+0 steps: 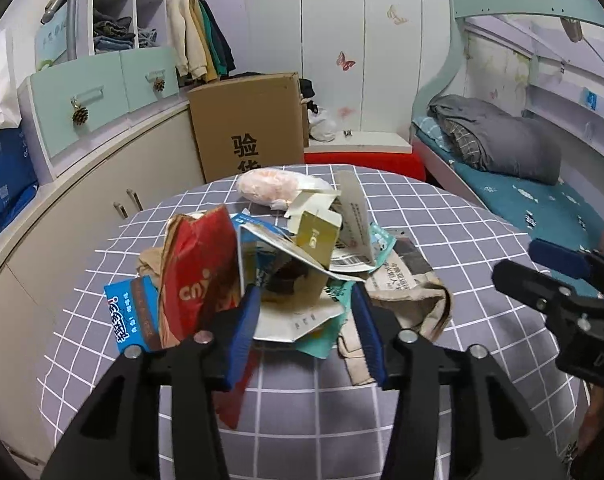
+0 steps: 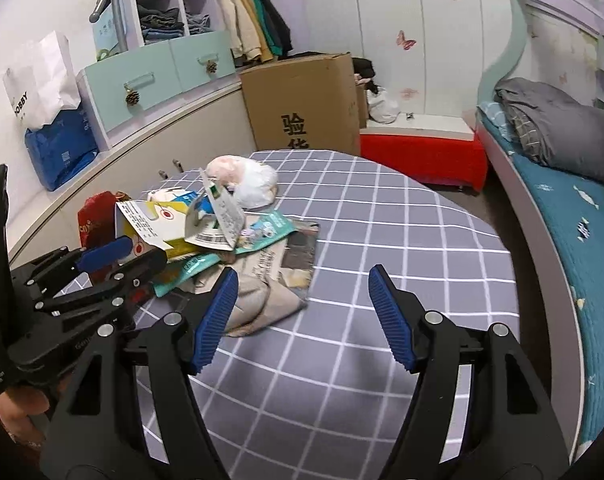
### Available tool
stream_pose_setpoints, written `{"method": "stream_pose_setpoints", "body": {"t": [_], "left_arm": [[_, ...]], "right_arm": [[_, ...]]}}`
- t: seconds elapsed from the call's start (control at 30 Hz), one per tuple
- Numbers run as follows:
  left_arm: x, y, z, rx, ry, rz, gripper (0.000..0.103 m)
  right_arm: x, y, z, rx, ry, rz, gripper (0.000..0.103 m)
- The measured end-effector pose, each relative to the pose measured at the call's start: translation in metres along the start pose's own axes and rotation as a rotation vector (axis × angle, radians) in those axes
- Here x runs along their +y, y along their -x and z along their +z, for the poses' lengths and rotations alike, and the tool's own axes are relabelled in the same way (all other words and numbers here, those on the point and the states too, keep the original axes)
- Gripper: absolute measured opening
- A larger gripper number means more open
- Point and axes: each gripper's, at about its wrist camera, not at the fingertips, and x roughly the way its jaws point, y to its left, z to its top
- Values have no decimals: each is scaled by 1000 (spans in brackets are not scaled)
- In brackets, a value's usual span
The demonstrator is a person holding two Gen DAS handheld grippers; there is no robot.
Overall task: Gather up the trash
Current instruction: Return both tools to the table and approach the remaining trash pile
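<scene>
Currently, left tool spread, straddling trash pile at bench left edge; right tool spread, empty.

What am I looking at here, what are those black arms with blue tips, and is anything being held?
Those are two hand-held grabbing tools, each with a camera looking along its two blue-padded fingers. One picture comes from the left tool, the other from the right tool.

Both look down on a table covered by a grey checked cloth. On it lies a trash pile: a red snack bag, flattened cartons, and newspaper. A tied plastic bag sits behind it.

The left tool is open, its fingers either side of the pile's front edge. The right tool is open over bare cloth, holding nothing.
</scene>
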Motion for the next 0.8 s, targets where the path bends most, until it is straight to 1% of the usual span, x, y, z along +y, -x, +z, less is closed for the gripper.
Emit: {"method": "stream_pose_setpoints", "body": {"t": [0.17, 0.2, 0.27, 0.3, 0.43, 0.53, 0.6, 0.7, 0.8], "left_arm": [[14, -2, 0, 33, 38, -56, 42], [20, 4, 0, 21, 70, -104, 42], [24, 8, -2, 12, 84, -144, 42], [24, 8, -4, 19, 71, -143, 43], [27, 5, -7, 16, 50, -79, 43], [34, 7, -10, 26, 67, -121, 43], [36, 6, -13, 32, 62, -135, 43], [44, 6, -15, 32, 97, -162, 43], [48, 6, -10, 23, 106, -164, 43]], "right_arm": [[14, -14, 5, 24, 11, 37, 67], [16, -15, 5, 29, 12, 46, 67], [20, -19, 6, 37, 12, 62, 67], [22, -21, 6, 40, 13, 67, 67], [31, -28, 8, 49, 21, 66, 67], [35, -31, 9, 55, 32, 66, 67], [35, -33, 11, 59, 35, 69, 67], [37, -35, 13, 55, 35, 68, 67], [40, -37, 15, 56, 37, 63, 67]]}}
